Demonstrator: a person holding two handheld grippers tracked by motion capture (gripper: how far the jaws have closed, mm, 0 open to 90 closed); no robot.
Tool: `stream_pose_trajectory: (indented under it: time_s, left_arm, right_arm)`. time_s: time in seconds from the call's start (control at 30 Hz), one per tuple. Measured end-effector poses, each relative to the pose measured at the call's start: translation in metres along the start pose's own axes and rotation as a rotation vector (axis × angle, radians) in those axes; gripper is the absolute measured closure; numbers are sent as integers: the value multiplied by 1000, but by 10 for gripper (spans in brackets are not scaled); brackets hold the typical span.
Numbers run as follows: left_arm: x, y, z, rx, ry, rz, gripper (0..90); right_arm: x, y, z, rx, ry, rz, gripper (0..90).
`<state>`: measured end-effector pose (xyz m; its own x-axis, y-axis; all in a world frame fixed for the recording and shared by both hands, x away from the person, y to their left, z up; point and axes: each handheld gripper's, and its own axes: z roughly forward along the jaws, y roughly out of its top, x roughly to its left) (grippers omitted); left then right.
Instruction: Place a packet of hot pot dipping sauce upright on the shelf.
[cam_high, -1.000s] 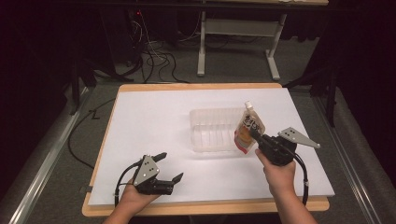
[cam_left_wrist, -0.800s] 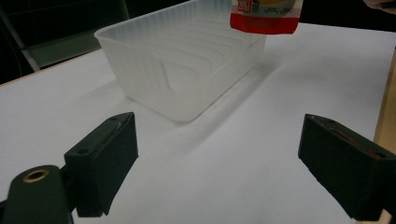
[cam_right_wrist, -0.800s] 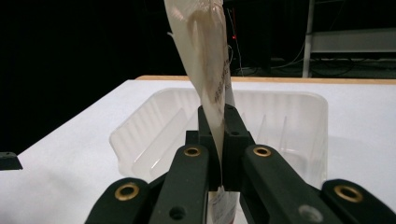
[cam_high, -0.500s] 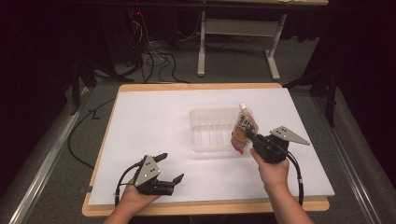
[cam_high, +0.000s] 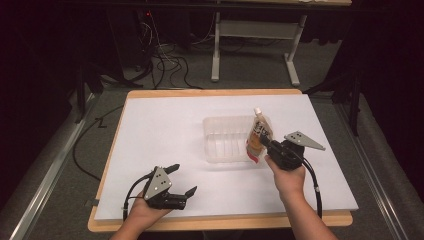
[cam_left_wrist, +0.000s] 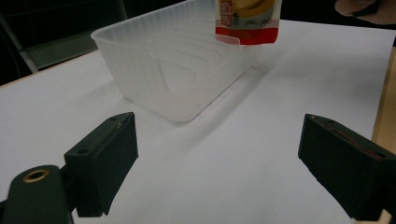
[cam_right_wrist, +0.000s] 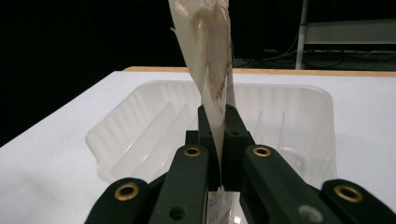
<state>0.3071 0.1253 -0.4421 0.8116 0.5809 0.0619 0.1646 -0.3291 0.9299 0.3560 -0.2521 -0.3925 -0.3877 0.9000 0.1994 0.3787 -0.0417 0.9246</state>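
Right tool (cam_high: 265, 144) pinches the pouch (cam_high: 259, 137) upright at the clear tub's (cam_high: 225, 145) right rim; left tool (cam_high: 182, 180) rests wide open on the bench (cam_high: 165, 125).

Behind your white-topped table (cam_high: 165, 130) you've got a tangle of cables (cam_high: 165, 55) on the floor and a white desk frame (cam_high: 255, 35).

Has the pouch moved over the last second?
Yes. The pouch, clamped in the right gripper, shifted left toward the clear tub, now overlapping its right end.

A lab: black curtains (cam_high: 45, 60), tangled floor cables (cam_high: 165, 55), white-covered worktable (cam_high: 165, 125).
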Motion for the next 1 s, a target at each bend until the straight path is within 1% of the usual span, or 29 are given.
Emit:
stream_pose_trajectory:
  time_s: [0.1,0.37,0.57,0.67,0.7,1.0]
  left_arm:
    - [0,0,0,1,0,2,125]
    - [1,0,0,-4,-1,-4,125]
    - [1,0,-1,-7,0,-2,125]
    - [1,0,-1,-6,-1,-3,125]
    - [1,0,-1,-6,-1,-3,125]
    - [2,0,-1,-6,-2,-2,125]
  right_arm:
    - [-1,2,5,5,-7,3,900]
    - [-3,8,21,14,-26,-11,900]
    - [-5,9,31,6,-41,-12,900]
    - [-6,10,36,6,-53,-6,900]
    - [-7,11,38,4,-54,-11,900]
    - [-7,11,48,-4,-76,-10,900]
